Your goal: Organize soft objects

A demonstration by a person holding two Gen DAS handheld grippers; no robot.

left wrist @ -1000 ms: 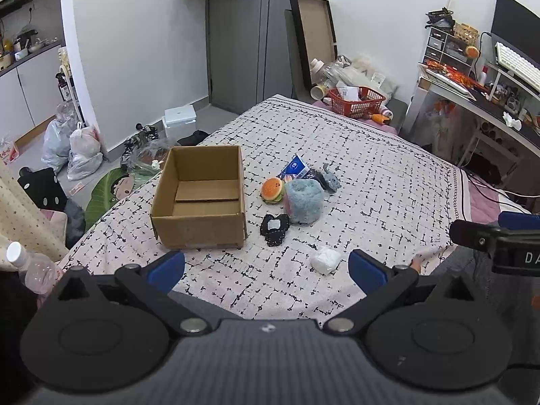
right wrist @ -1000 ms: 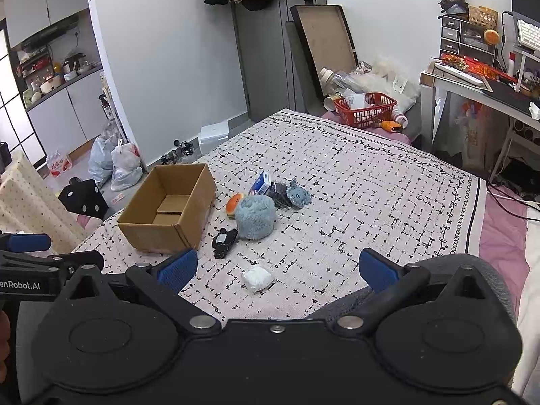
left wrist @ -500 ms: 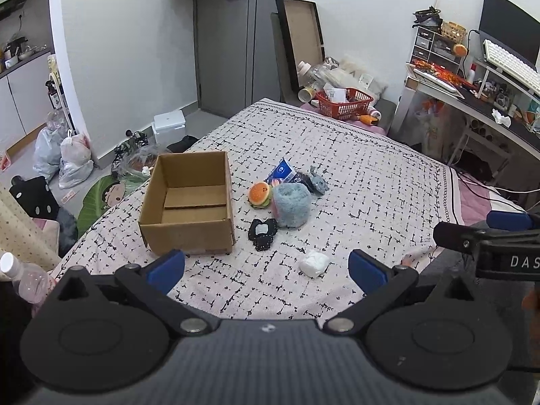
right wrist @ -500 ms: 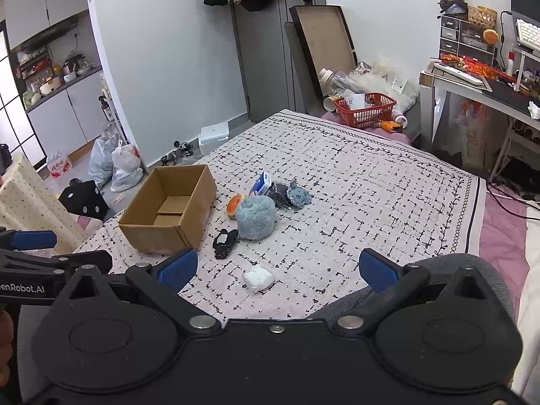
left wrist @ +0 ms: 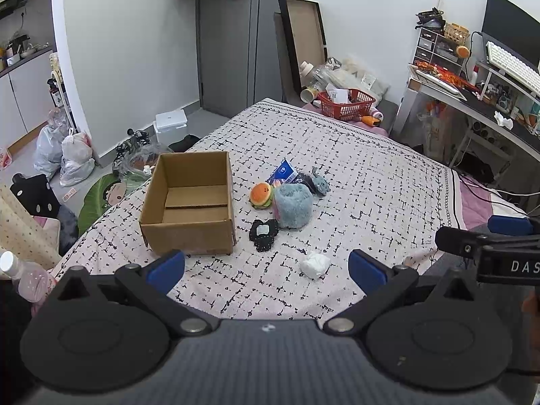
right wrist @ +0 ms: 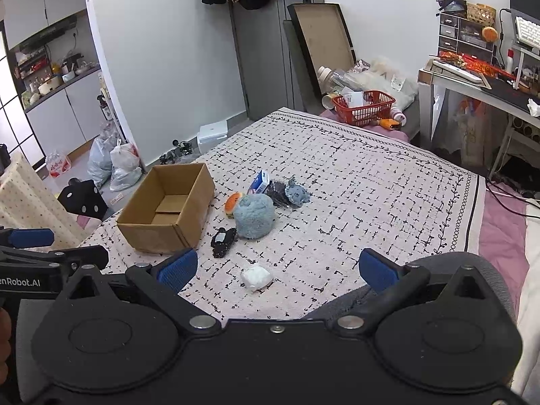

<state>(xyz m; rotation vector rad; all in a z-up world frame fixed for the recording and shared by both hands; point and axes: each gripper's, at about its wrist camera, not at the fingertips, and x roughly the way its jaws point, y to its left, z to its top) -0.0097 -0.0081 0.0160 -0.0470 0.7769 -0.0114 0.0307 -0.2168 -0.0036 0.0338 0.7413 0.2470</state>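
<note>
An empty open cardboard box (left wrist: 189, 209) (right wrist: 167, 212) sits on the patterned bedspread (left wrist: 354, 168). Right of it lie a burger plush (left wrist: 260, 195), a blue fluffy plush (left wrist: 293, 205) (right wrist: 253, 216), a grey plush (left wrist: 319, 184), a blue-white packet (left wrist: 282, 172), a black pouch (left wrist: 264, 233) and a white wad (left wrist: 315, 265) (right wrist: 256, 277). My left gripper (left wrist: 266, 270) is open and empty, held above the near bed edge. My right gripper (right wrist: 275, 268) is open and empty, over the near edge too, and shows at the right of the left wrist view (left wrist: 489, 239).
A red basket (left wrist: 346, 103) stands at the bed's far end. A desk with a keyboard (left wrist: 513, 64) is at the right. Bags and clutter (left wrist: 64, 155) lie on the floor at the left. A plastic bottle (left wrist: 23, 276) is near my left gripper.
The left gripper has drifted a little, so the box and toys have shifted slightly left and closer in its view. The right gripper has hardly moved. Both stay open.
</note>
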